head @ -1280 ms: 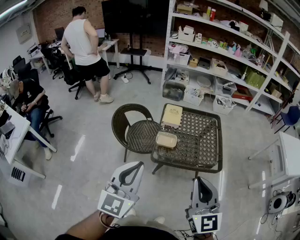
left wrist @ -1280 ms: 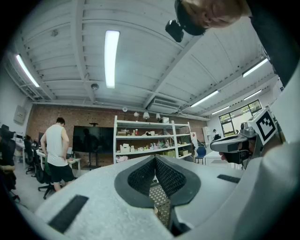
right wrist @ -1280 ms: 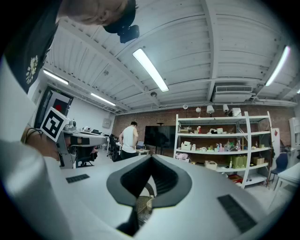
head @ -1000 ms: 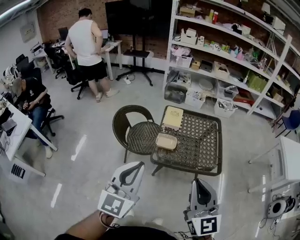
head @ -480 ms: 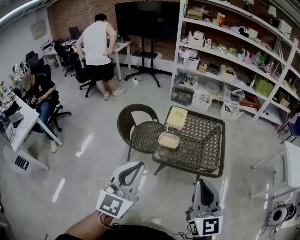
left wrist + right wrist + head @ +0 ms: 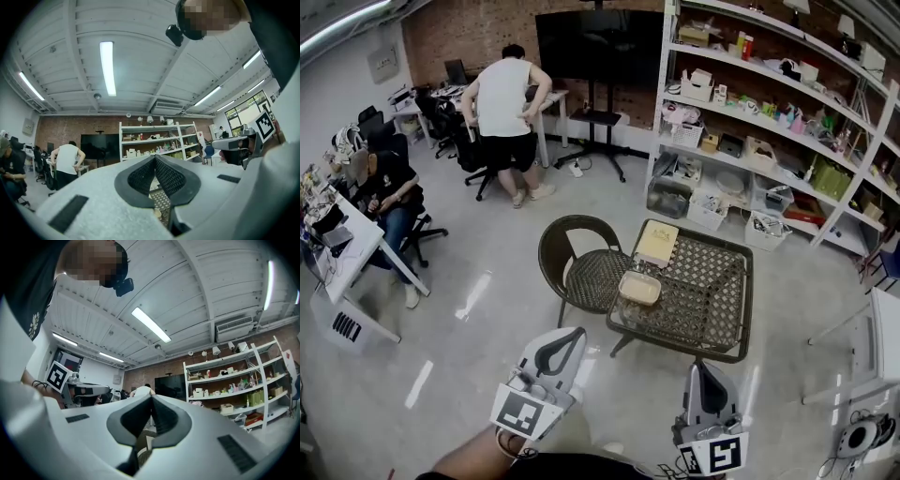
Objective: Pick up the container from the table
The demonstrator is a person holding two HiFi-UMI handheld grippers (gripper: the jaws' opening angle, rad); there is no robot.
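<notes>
Wicker forms the table (image 6: 705,302) in the head view. The pale container (image 6: 637,287) sits at its left edge beside a chair (image 6: 581,272), with a flat beige box (image 6: 657,243) behind it. The left gripper (image 6: 570,334) and right gripper (image 6: 701,367) hang low in front, well short of the container, each bearing a black-and-white square marker. Only the left gripper view shows its jaws pressed together on nothing, with a sliver of wicker below them and shelves (image 6: 159,140) beyond. In the right gripper view the jaws are likewise clenched and empty, under a ceiling light (image 6: 151,324).
</notes>
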